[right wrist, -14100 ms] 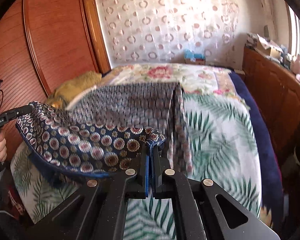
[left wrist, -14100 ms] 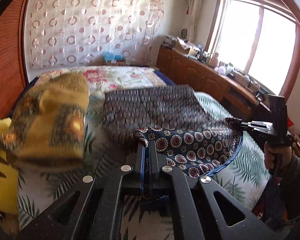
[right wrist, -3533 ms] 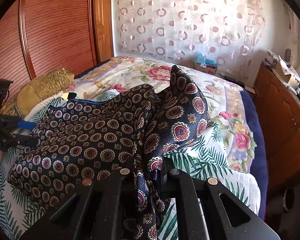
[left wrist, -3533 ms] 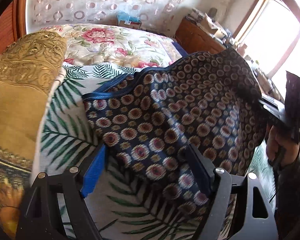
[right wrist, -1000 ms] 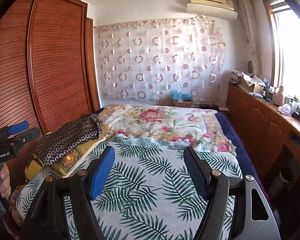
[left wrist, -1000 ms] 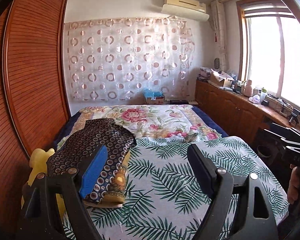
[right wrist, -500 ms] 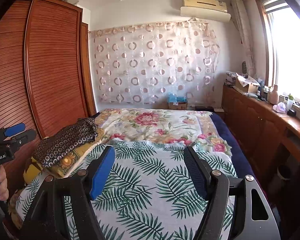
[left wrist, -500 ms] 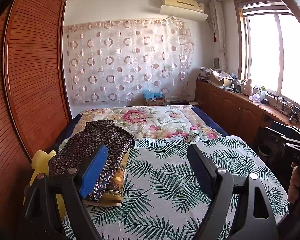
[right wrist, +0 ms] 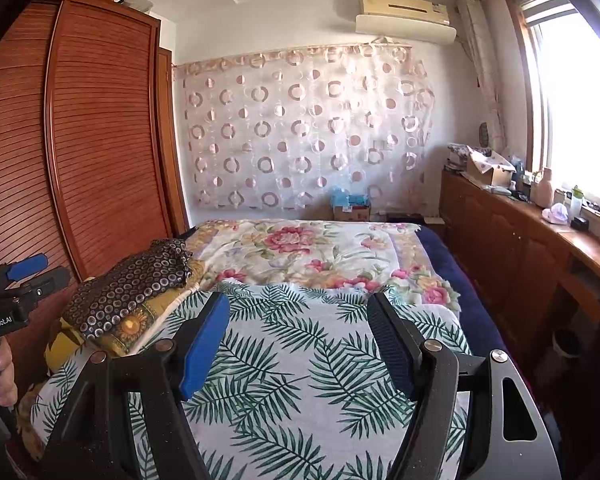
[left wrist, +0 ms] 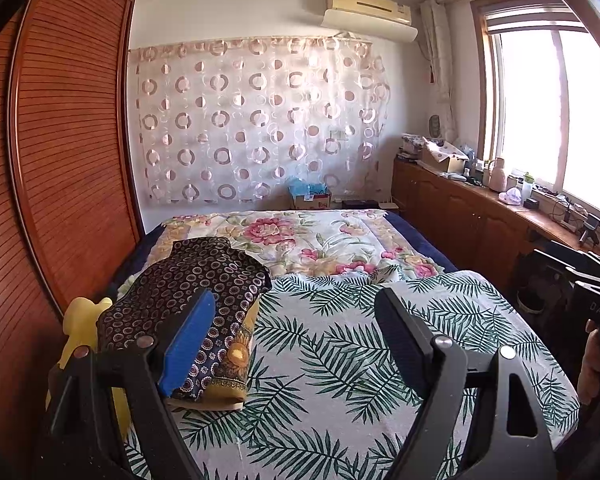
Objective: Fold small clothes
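Observation:
A dark blue garment with a ring pattern (left wrist: 188, 284) lies folded on top of a yellow sunflower cushion (left wrist: 236, 354) at the left side of the bed; it also shows in the right wrist view (right wrist: 132, 284). My left gripper (left wrist: 296, 312) is open and empty, held above the palm-leaf sheet (left wrist: 340, 360), to the right of the garment. My right gripper (right wrist: 296, 316) is open and empty, above the same sheet (right wrist: 300, 360). The left gripper also shows at the left edge of the right wrist view (right wrist: 36, 270).
A wooden slatted wardrobe (left wrist: 60, 160) stands along the left of the bed. A floral quilt (left wrist: 292, 240) covers the far half of the bed. A wooden cabinet with clutter (left wrist: 460, 208) runs under the window at right. A yellow soft toy (left wrist: 80, 320) lies by the cushion.
Earlier both grippers held the patterned garment and folded it. It now lies on the cushion and both grippers are open and drawn back. Over the last second the views barely shifted.

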Action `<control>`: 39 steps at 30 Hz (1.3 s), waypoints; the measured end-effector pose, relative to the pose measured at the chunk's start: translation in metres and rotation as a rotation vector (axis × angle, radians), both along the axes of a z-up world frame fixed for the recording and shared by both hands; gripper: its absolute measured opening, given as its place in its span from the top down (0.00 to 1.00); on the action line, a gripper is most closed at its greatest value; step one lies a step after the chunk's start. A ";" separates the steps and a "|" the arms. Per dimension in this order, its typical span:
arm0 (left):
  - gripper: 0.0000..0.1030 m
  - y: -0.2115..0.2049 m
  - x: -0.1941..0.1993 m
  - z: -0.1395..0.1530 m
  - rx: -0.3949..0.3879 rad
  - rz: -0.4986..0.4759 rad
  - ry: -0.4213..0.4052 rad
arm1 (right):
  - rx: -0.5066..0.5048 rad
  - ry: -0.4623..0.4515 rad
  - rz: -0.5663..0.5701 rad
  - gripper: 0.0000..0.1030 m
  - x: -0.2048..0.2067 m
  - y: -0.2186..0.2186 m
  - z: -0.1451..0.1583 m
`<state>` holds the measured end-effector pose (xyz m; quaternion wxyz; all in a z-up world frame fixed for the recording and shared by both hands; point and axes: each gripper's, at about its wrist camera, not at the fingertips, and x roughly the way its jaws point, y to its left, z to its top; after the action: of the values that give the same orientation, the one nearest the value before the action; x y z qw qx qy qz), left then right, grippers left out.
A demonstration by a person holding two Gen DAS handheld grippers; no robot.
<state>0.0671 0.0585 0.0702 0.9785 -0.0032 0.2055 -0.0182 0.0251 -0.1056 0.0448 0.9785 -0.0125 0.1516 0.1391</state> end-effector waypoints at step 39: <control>0.20 0.002 0.000 -0.001 -0.002 0.000 -0.002 | 0.000 -0.007 0.015 0.29 0.012 -0.030 0.001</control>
<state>0.0674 0.0601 0.0695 0.9787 -0.0040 0.2043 -0.0182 0.0374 -0.1357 0.0459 0.9780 -0.0142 0.1480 0.1466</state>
